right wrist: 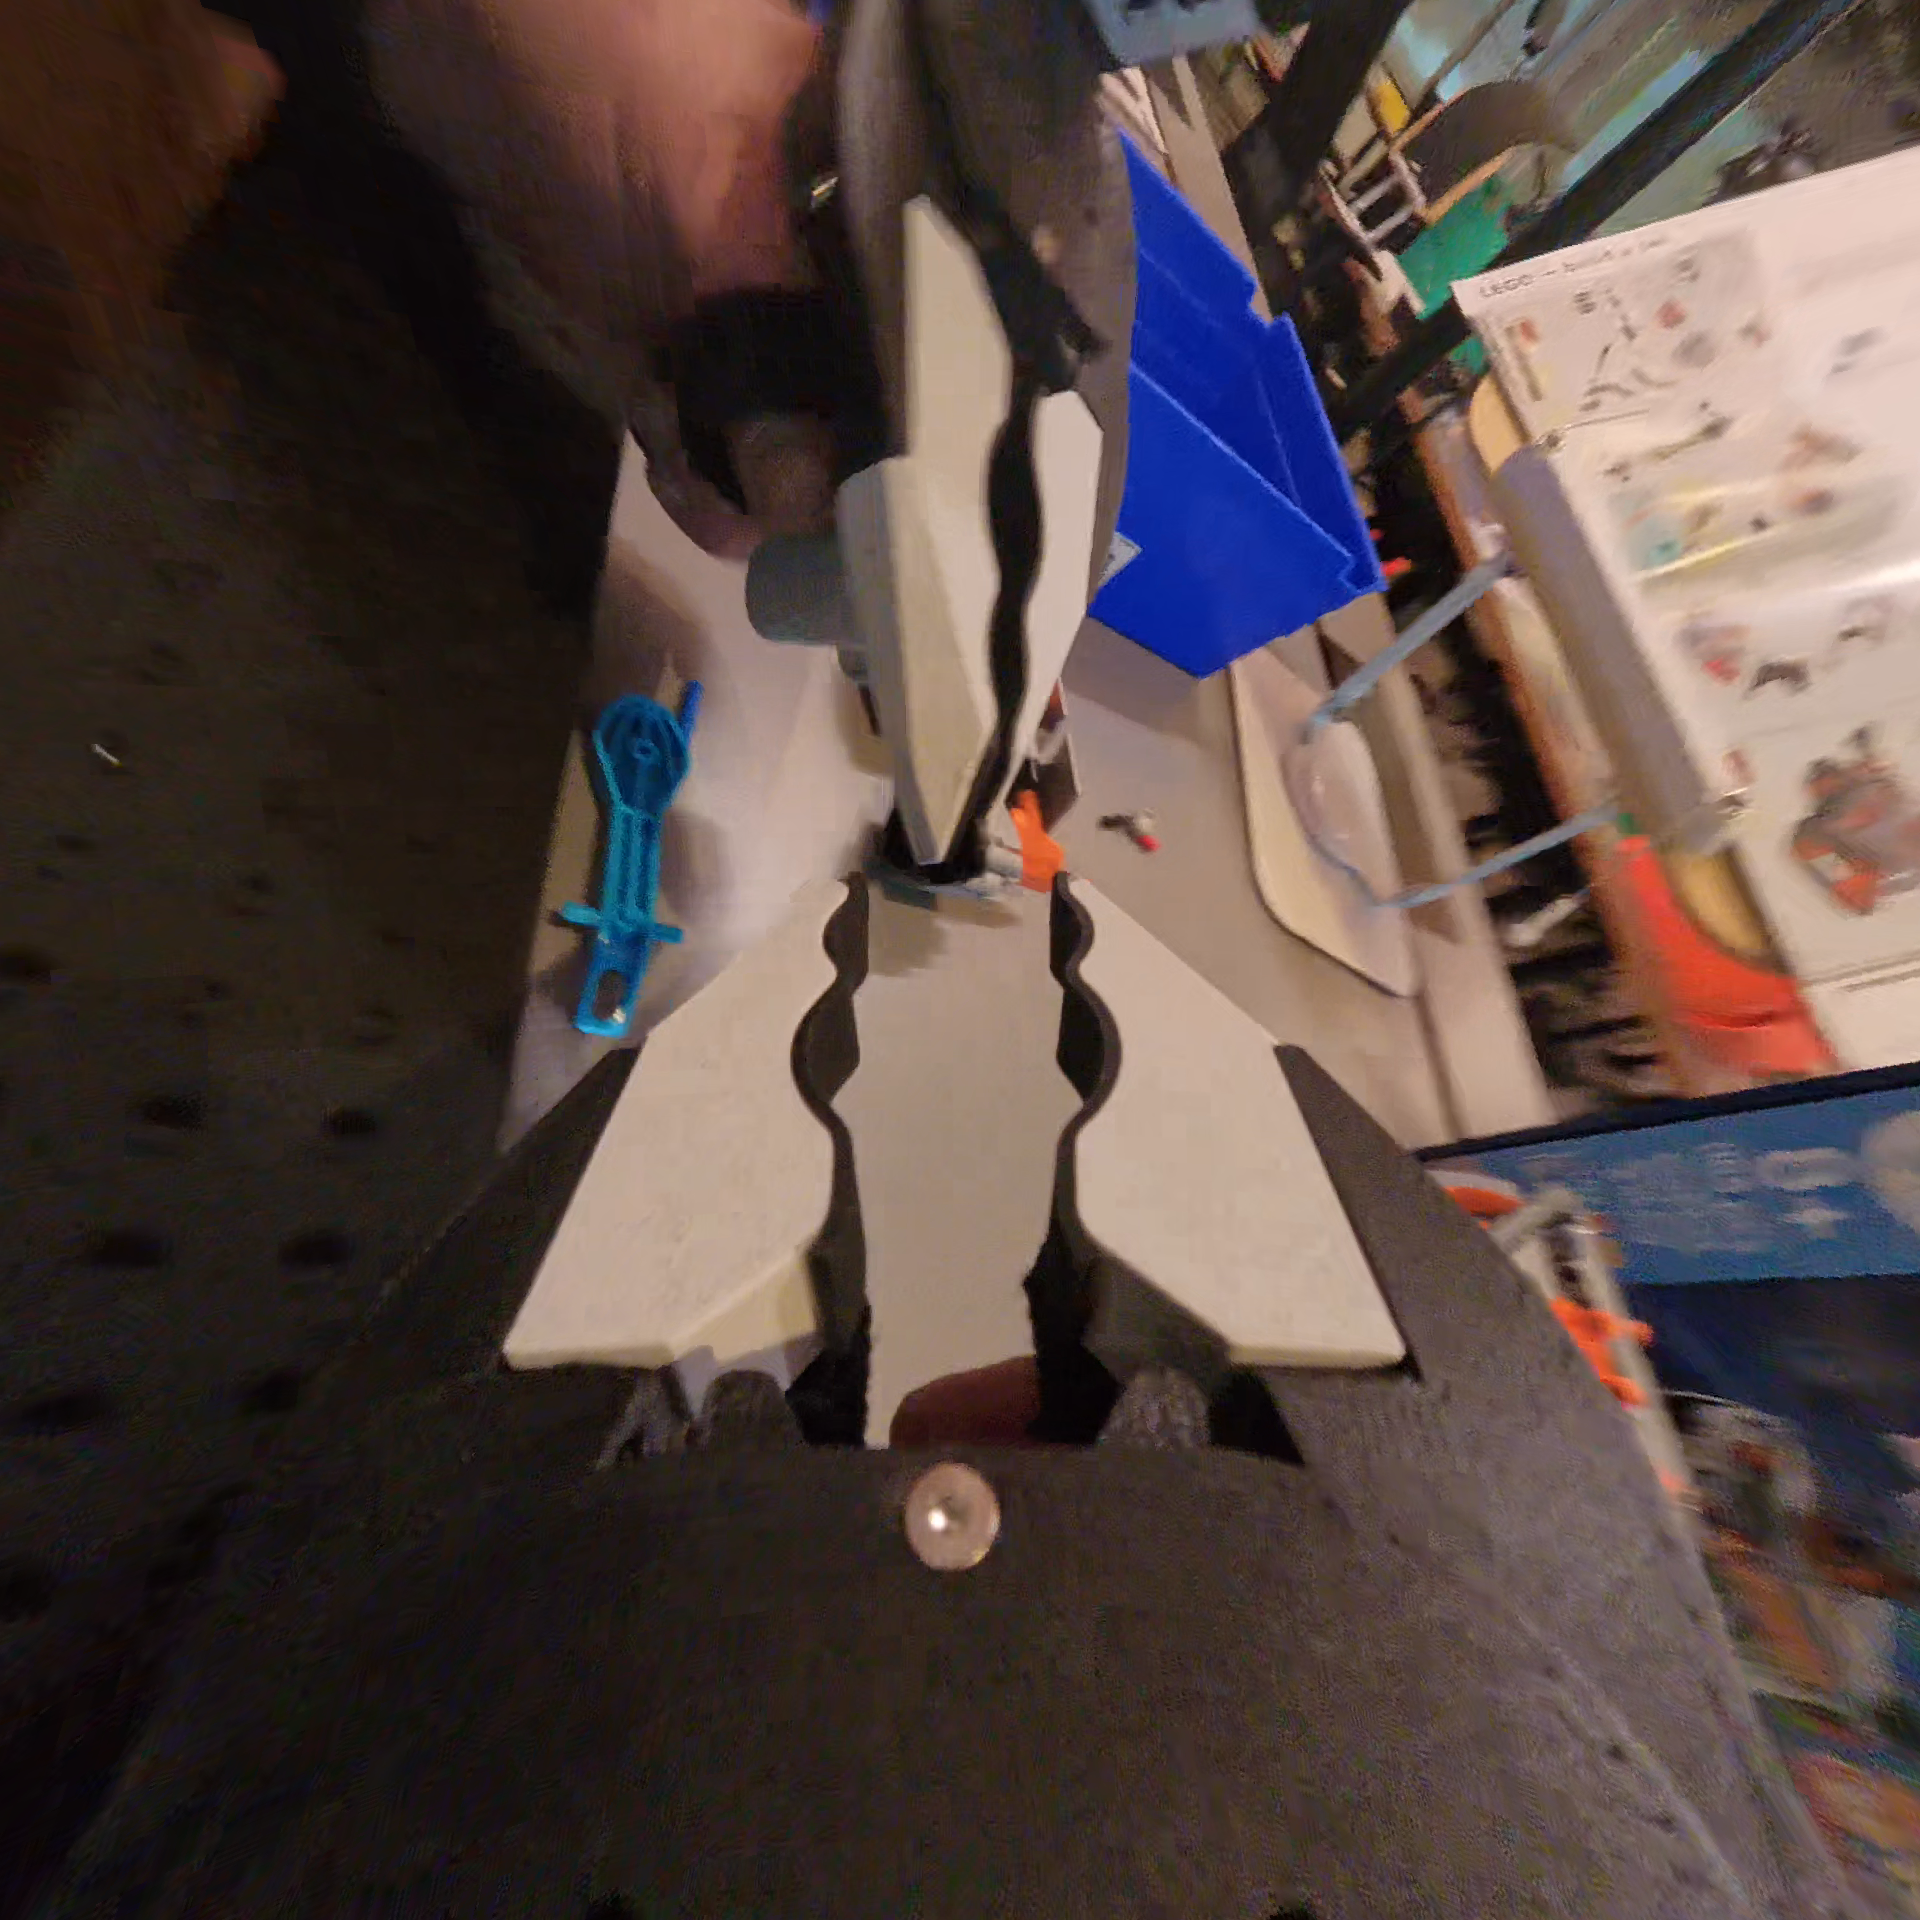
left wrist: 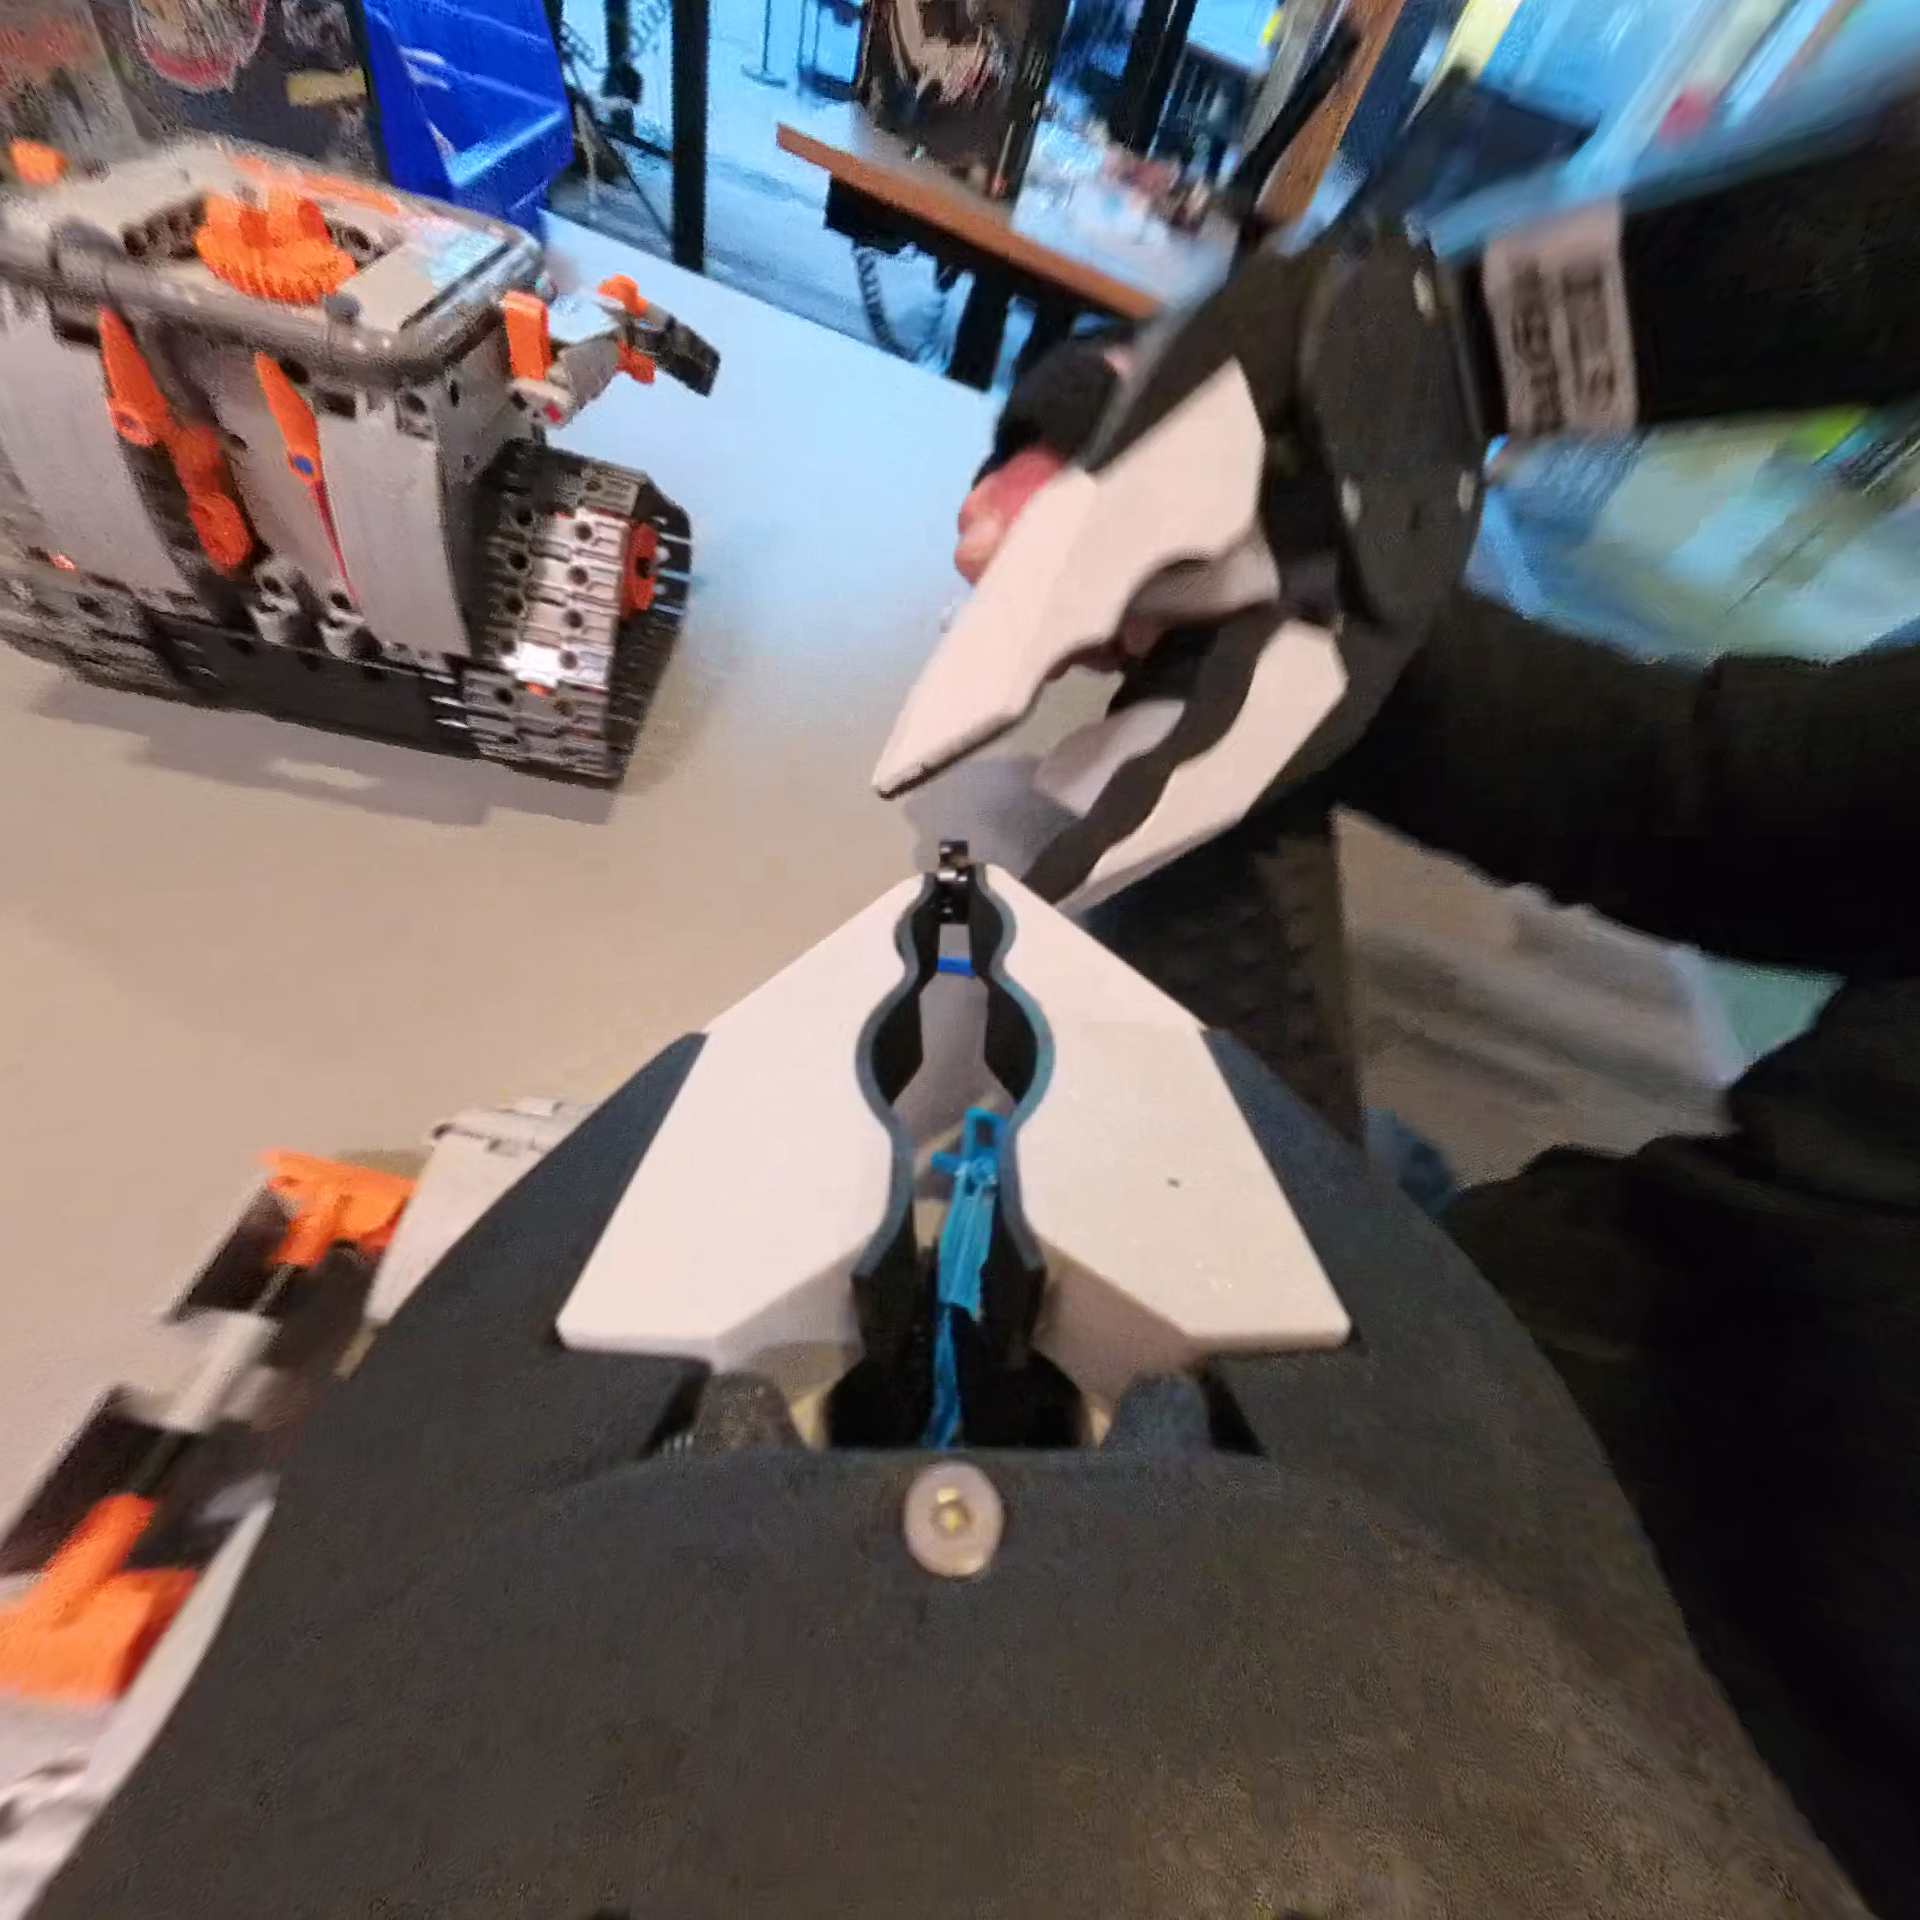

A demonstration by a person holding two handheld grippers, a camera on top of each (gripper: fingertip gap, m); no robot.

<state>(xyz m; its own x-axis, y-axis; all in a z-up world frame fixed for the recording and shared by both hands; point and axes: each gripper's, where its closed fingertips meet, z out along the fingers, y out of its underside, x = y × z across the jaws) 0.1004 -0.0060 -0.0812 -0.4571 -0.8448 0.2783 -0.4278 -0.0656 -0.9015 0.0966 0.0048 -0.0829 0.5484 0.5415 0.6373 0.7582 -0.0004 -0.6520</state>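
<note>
My left gripper [left wrist: 953, 899] is shut on a small black piece [left wrist: 953, 864] that sticks out of its tips, with a thin blue part [left wrist: 954, 966] between the pads. My right gripper [right wrist: 956, 888] is open and empty, its tips just short of the left gripper's tips [right wrist: 940, 847]. In the left wrist view the right gripper [left wrist: 992, 836] comes in from the upper right, held by a hand in a black sleeve. A blue plastic tool [right wrist: 629, 862] lies on the pale table [right wrist: 769, 748] below and to the left.
A grey, black and orange brick-built tracked vehicle [left wrist: 312, 468] stands at the far left. Another grey and orange assembly [left wrist: 208, 1351] lies near the left gripper. A blue bin [right wrist: 1216, 499], an instruction sheet [right wrist: 1714, 571], a small black-and-red piece [right wrist: 1127, 826] and an orange piece [right wrist: 1034, 844] are nearby. The tips of both grippers are at nearly the same place.
</note>
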